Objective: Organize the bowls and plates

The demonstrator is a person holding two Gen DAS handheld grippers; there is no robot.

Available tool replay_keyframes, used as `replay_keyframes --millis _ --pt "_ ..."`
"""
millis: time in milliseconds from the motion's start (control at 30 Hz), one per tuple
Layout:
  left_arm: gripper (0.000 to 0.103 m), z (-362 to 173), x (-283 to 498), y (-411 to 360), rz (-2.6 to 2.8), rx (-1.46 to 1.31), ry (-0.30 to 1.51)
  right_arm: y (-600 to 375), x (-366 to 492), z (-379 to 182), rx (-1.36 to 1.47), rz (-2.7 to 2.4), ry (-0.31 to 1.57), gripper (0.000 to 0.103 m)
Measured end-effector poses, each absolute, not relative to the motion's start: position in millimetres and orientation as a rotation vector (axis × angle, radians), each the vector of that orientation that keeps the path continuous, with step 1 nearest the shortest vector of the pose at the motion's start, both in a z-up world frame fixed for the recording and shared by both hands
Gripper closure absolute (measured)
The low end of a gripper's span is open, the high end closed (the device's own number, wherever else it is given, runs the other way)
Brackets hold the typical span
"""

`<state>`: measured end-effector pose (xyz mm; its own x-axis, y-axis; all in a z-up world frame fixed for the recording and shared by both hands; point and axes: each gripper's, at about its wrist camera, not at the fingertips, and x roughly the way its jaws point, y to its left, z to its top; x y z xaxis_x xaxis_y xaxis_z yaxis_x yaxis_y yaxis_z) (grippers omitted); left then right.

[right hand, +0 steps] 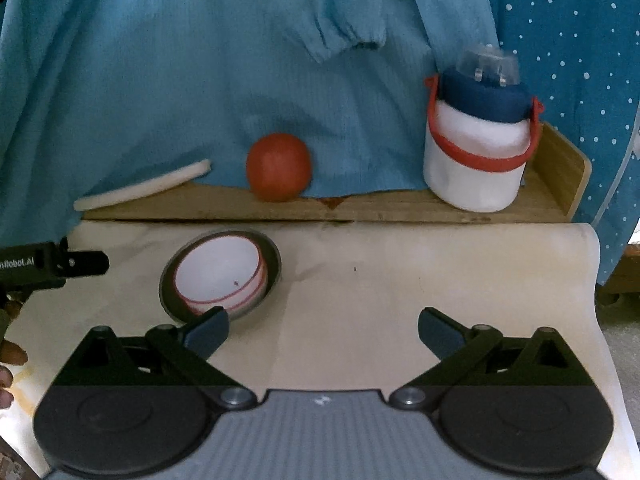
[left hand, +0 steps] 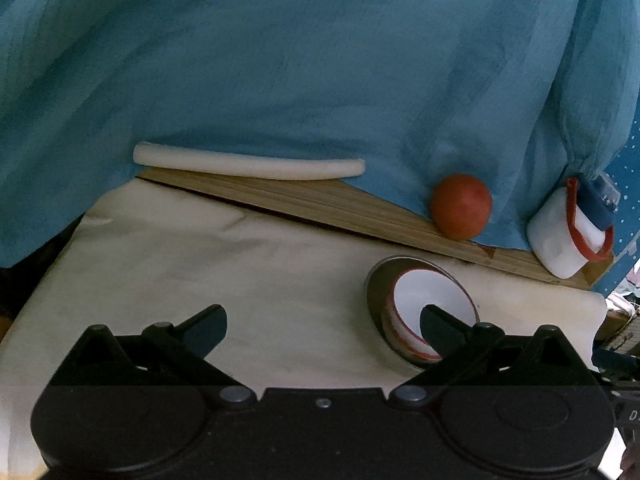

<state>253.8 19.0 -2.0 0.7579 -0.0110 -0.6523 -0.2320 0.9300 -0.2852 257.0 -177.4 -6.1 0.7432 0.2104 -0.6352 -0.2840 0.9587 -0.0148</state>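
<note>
I see the white round bowl with a thin red rim (right hand: pixel 221 271) sitting inside a grey metal plate (right hand: pixel 276 268), mouth up and a little tilted; being round, it has no clear long axis. Inside it is plain white with one small dark speck. Both lie on the cream cloth (right hand: pixel 400 280), before the wooden board (right hand: pixel 380 206). My left gripper (left hand: pixel 323 330) and right gripper (right hand: pixel 323 330) are spread wide, holding nothing. Behind stand a red ball (right hand: pixel 278 167) and a white bottle with blue cap (right hand: pixel 478 136).
</note>
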Motion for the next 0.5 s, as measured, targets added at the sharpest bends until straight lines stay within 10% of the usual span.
replay_keyframes --millis 500 --pt "0.001 -20.9 287.0 27.2 0.13 -0.328 0.875 -182.0 279.0 -21.0 -0.11 0.238 0.737 0.0"
